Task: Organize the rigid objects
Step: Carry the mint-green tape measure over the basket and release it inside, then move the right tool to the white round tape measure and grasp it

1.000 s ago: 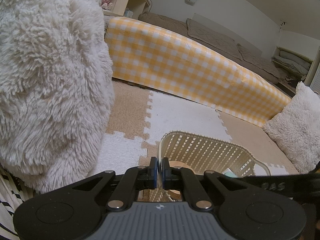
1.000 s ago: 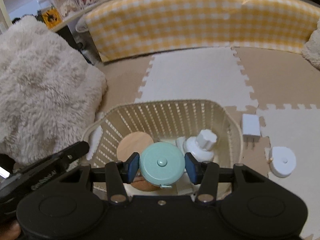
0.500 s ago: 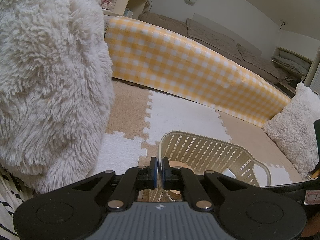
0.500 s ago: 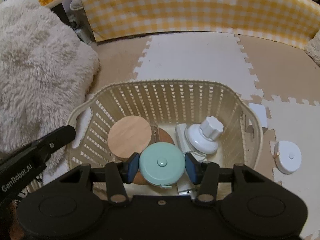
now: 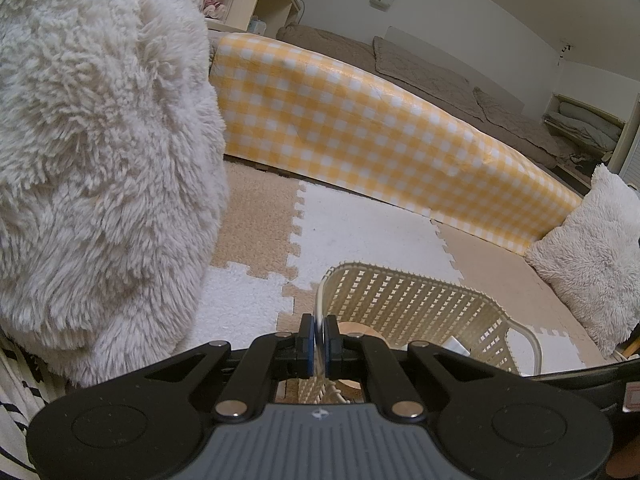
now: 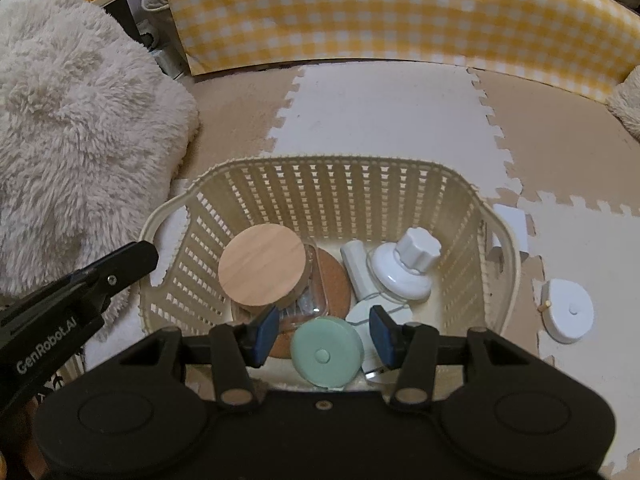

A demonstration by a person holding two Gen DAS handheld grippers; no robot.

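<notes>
Lattice plastic, cream in colour, forms the basket (image 6: 332, 184), a rounded-corner tub with looped handles on its left and right edges, standing on a foam mat (image 6: 384, 112) of jigsaw-edged tan and white tiles. The left gripper (image 5: 319, 344) is clenched on the thin rim at the basket's left edge, its blue pads pressed flat against the plastic from both sides.

The right gripper (image 6: 324, 332) points down into the basket from its near edge. Its jaws stand apart from the mint tape measure (image 6: 326, 352), a smooth round puck with a small centre button, which sits between the blue pads with a gap showing on each side; whether it rests on the basket floor cannot be told.

Inside, toward the basket's left wall, a pale wooden lid (image 6: 262, 270) with fine grain caps a clear glass jar. Beside it lies a grainy cork disc (image 6: 334, 280). Toward the right wall sits a glossy white knobbed piece (image 6: 404, 270) on a domed base.

Outside the basket's right edge, on the mat, lie a white block (image 6: 514, 226) and a white rounded tape measure (image 6: 568, 312). A shaggy cream cushion (image 6: 72, 140) fills the left, and a yellow gingham panel (image 6: 380, 16) borders the mat's far edge.
</notes>
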